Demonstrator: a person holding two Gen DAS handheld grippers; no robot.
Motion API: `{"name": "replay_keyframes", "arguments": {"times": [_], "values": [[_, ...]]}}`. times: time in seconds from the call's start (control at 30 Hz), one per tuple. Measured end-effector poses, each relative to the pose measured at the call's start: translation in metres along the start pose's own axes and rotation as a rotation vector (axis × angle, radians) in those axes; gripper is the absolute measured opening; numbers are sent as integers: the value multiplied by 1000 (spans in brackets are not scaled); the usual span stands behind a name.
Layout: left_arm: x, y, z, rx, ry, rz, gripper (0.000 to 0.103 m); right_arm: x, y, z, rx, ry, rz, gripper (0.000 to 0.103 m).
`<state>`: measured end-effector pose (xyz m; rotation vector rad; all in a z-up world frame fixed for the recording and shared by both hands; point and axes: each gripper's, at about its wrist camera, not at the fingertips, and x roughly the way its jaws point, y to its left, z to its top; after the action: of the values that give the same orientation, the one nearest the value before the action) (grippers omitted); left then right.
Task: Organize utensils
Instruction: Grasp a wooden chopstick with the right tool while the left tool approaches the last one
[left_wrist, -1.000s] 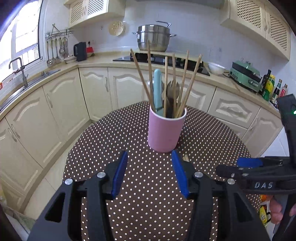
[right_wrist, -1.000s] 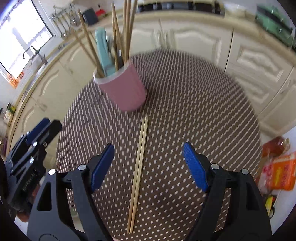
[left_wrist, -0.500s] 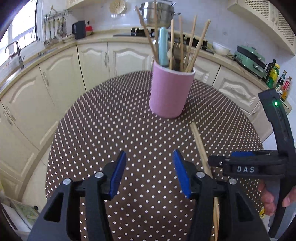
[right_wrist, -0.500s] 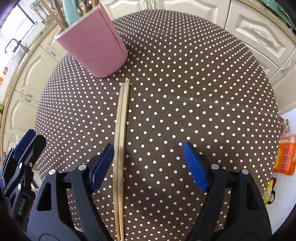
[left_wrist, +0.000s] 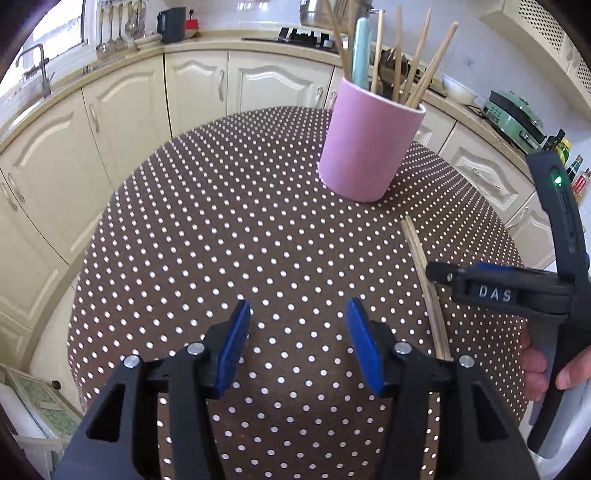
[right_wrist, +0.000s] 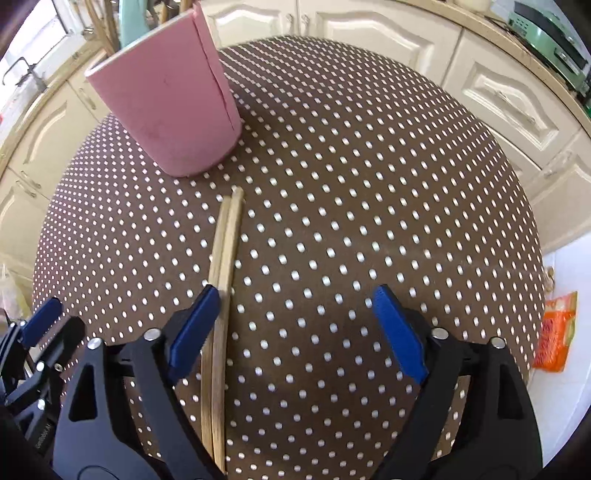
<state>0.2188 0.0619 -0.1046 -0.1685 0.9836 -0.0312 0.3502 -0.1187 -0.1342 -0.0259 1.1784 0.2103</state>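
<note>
Your right tool (right_wrist: 295, 317) stands wide open, empty; centre it over both chopsticks (right_wrist: 223, 258) before closing, tabletop (right_wrist: 369, 184) level.

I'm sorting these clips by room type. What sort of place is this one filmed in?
A home kitchen, most likely. Cream cabinets run under a countertop that carries a stovetop with a steel pot; ladles hang on a wall rail near a sink tap. The polka-dot table holds a pink utensil cup.

Pink holder (left_wrist: 367, 147) looks matt and smooth, chopsticks (right_wrist: 221, 280) are pale bare wood, tabletop (right_wrist: 369, 184) wears brown dotted cloth, cabinet doors (left_wrist: 125, 103) look glossy cream.
</note>
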Motion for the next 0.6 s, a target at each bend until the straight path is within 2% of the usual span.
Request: {"name": "replay_keyframes", "arguments": {"times": [0.17,0.4,0.47,0.5,0.57,0.6], "values": [[5,-9,-2,13,11,-8,54,4,2,9,-30,-23,-20,77],[7,-14,6,-36,10,-35,55,1,17,-16,-23,-7,-16,77],[7,-12,9,-41,6,-37,55,3,7,-18,-15,-11,-24,78],[5,-12,9,-45,3,-37,56,4,8,-18,-7,-11,-34,81],[3,-10,10,-48,0,-38,56,9,2,-15,28,-4,-68,93],[2,-10,10,-49,0,-37,56,12,-2,-13,50,-9,-54,97]]}}
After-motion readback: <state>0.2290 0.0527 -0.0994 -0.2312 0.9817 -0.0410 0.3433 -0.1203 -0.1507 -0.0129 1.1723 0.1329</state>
